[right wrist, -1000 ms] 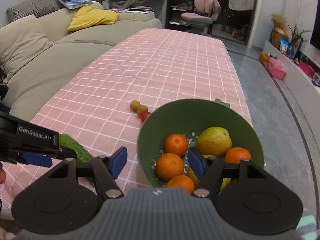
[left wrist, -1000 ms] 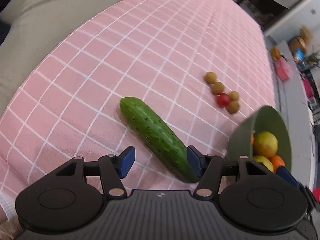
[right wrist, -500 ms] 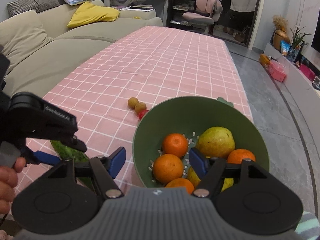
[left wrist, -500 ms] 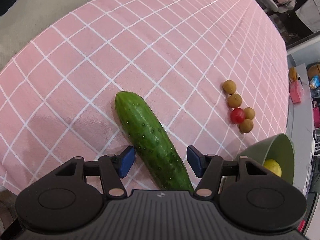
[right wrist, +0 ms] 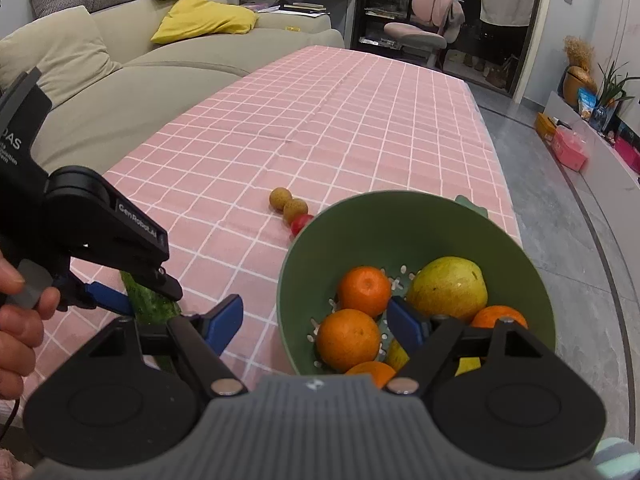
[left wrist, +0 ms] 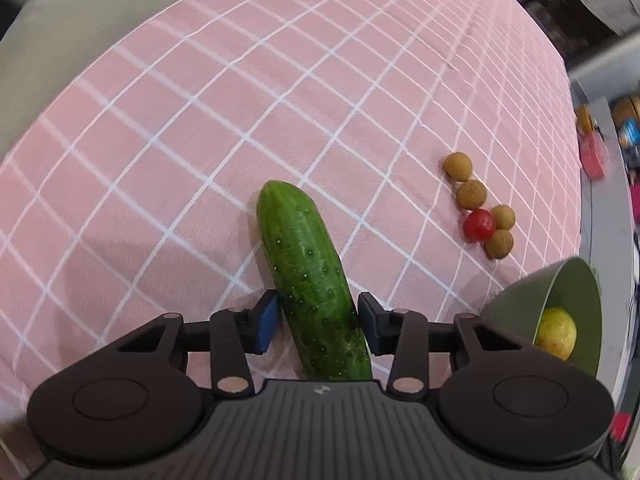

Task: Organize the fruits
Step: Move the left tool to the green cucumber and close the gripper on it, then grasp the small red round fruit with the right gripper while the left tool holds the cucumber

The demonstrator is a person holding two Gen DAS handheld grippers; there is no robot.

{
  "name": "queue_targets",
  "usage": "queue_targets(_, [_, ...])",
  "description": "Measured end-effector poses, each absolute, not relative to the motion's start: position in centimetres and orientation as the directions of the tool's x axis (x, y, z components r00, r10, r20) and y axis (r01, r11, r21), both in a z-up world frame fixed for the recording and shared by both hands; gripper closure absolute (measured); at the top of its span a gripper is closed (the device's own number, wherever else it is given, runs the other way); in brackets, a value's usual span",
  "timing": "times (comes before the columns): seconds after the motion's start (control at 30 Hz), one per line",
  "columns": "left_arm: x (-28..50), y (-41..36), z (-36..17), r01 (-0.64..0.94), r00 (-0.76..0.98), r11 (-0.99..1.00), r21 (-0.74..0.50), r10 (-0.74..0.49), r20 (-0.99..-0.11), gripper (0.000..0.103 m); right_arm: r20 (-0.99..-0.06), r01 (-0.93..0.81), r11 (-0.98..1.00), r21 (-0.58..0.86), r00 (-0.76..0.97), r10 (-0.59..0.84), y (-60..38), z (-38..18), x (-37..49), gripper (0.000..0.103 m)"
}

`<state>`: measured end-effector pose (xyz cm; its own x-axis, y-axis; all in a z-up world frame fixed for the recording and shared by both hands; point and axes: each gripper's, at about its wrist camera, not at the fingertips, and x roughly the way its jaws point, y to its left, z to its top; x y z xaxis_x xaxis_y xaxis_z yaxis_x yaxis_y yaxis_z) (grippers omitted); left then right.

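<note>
A pink checked tablecloth (left wrist: 240, 120) meets a beige sofa (right wrist: 132, 92) at nine o'clock. The left gripper (left wrist: 316, 322), angled steeply down, has just been closing, pads flanking the cucumber (left wrist: 308, 280); whether they press it, I cannot tell. The right gripper (right wrist: 316, 322), spread, has been widening over the green bowl (right wrist: 400, 224) rim.

Your table (right wrist: 360, 120) wears a pink checked cloth. On it you have a cucumber (left wrist: 308, 280), a tight cluster of four small brown fruits (left wrist: 472, 194) touching a cherry tomato (left wrist: 479, 225), and near them a green bowl (right wrist: 400, 232).
</note>
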<state>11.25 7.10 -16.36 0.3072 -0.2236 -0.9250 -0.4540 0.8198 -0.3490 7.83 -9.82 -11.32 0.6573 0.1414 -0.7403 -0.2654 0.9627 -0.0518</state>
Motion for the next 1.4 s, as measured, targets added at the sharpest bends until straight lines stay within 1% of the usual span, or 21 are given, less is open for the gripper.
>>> queue_targets(0.2, [12.9, 6.4, -15.0, -0.254, 0.341, 0.924, -0.286, -0.191, -0.920, 0.056, -0.717, -0.338, 0.940, -0.041, 0.665, 0.208, -9.9, -10.4, 9.1, 0.027])
queue_targets(0.33, [14.1, 5.7, -14.2, -0.110, 0.377, 0.967, -0.231, -0.174, -0.910, 0.056, -0.720, -0.405, 0.910, -0.085, 0.656, 0.225, -9.7, -10.0, 11.0, 0.027])
queue_targets(0.43, [14.7, 5.4, -14.0, -0.042, 0.381, 0.974, -0.223, -0.191, -0.905, 0.056, -0.749, -0.464, 0.881, -0.092, 0.616, 0.246, -9.5, -10.0, 13.0, 0.027])
queue_targets(0.53, [15.3, 5.0, -14.3, -0.013, 0.370, 0.975, -0.221, -0.200, -0.907, 0.056, -0.762, -0.518, 0.846, -0.125, 0.597, 0.252, -8.9, -10.0, 14.8, 0.027])
queue_targets(0.63, [15.7, 4.9, -14.7, -0.006, 0.360, 0.975, -0.223, -0.205, -0.910, 0.056, -0.774, -0.589, 0.797, -0.137, 0.565, 0.285, -8.3, -10.0, 16.5, 0.029])
queue_targets(0.7, [15.9, 4.9, -15.0, -0.011, 0.357, 0.973, -0.232, -0.213, -0.910, 0.056, -0.798, -0.633, 0.762, -0.137, 0.526, 0.293, -7.7, -10.3, 18.0, 0.042])
queue_targets(0.87, [16.1, 4.8, -15.4, 0.001, 0.366, 0.967, -0.255, -0.238, -0.900, 0.058, -0.860, -0.703, 0.705, -0.095, 0.414, 0.297, -7.0, -11.7, 21.1, 0.056])
queue_targets(0.93, [16.2, 4.6, -15.4, 0.011, 0.370, 0.967, -0.256, -0.242, -0.897, 0.059, -0.879, -0.719, 0.689, -0.094, 0.385, 0.281, -6.7, -12.6, 22.1, 0.057])
queue_targets(1.0, [16.3, 4.5, -15.5, 0.006, 0.368, 0.967, -0.257, -0.240, -0.898, 0.059, -0.896, -0.729, 0.679, -0.083, 0.353, 0.270, -6.5, -13.3, 23.1, 0.063])
queue_targets(1.07, [16.6, 4.6, -15.5, -0.017, 0.358, 0.965, -0.263, -0.240, -0.902, 0.059, -0.912, -0.730, 0.682, -0.043, 0.307, 0.272, -6.4, -14.0, 23.9, 0.066])
queue_targets(1.13, [16.9, 5.0, -15.7, -0.061, 0.334, 0.957, -0.283, -0.248, -0.909, 0.059, -0.923, -0.733, 0.681, -0.015, 0.273, 0.273, -6.2, -14.5, 24.5, 0.066])
queue_targets(1.2, [17.3, 5.6, -16.3, -0.111, 0.287, 0.944, -0.312, -0.270, -0.919, 0.059, -0.928, -0.742, 0.671, -0.011, 0.258, 0.270, -6.0, -14.9, 25.0, 0.067])
queue_targets(1.23, [17.2, 5.7, -16.4, -0.129, 0.284, 0.940, -0.315, -0.269, -0.920, 0.057, -0.930, -0.745, 0.667, -0.015, 0.255, 0.264, -5.9, -15.1, 25.1, 0.067])
queue_targets(1.33, [17.1, 5.6, -16.4, -0.138, 0.287, 0.940, -0.311, -0.262, -0.921, 0.057, -0.933, -0.750, 0.661, -0.031, 0.259, 0.250, -5.6, -15.6, 25.5, 0.068])
queue_targets(1.4, [16.9, 5.3, -16.3, -0.142, 0.288, 0.943, -0.301, -0.252, -0.924, 0.055, -0.935, -0.753, 0.657, -0.030, 0.253, 0.247, -5.4, -15.8, 25.6, 0.072])
